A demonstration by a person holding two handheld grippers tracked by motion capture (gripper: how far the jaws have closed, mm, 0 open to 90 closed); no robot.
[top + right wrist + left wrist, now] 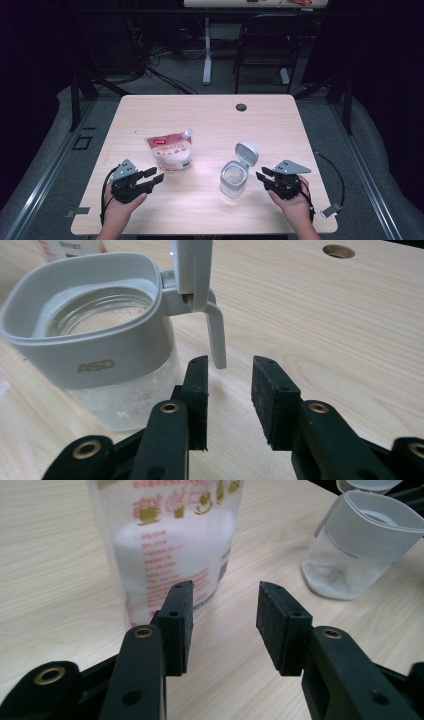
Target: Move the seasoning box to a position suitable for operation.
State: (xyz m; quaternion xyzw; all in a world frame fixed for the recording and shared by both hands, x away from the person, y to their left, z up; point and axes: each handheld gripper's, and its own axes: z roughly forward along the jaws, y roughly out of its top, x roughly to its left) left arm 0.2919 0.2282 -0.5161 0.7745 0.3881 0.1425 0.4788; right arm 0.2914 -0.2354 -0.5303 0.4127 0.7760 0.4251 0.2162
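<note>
The left gripper (152, 176) sits near the front left of the table (210, 112), held in the person's left hand (120, 205), its jaws spread apart with nothing between them. Just ahead of its tips, and a little to its right, lies a pouch (170, 150) with a red-and-white label and a small spout at its far corner; in the left gripper view the pouch (170, 540) rises just beyond the left jaw, showing white powder through its clear lower half, apart from the pads. Farther off to that gripper's right stands a jar (357, 555) with a grey collar. The right gripper (262, 176), held in the right hand (295, 205), points toward the jar (233, 179) from the other side, jaws likewise spread and holding nothing. In the right gripper view the jar (95, 340) stands just ahead and to the left of the left jaw, near it but not touching; its glass body holds a thin dusting of white grains. Its lid (192, 270) is flipped up on a hinge, and a slim grey lever (216, 335) hangs down just beyond the gap between the jaws. Well beyond the jar is a round hole (241, 107) in the tabletop.
</note>
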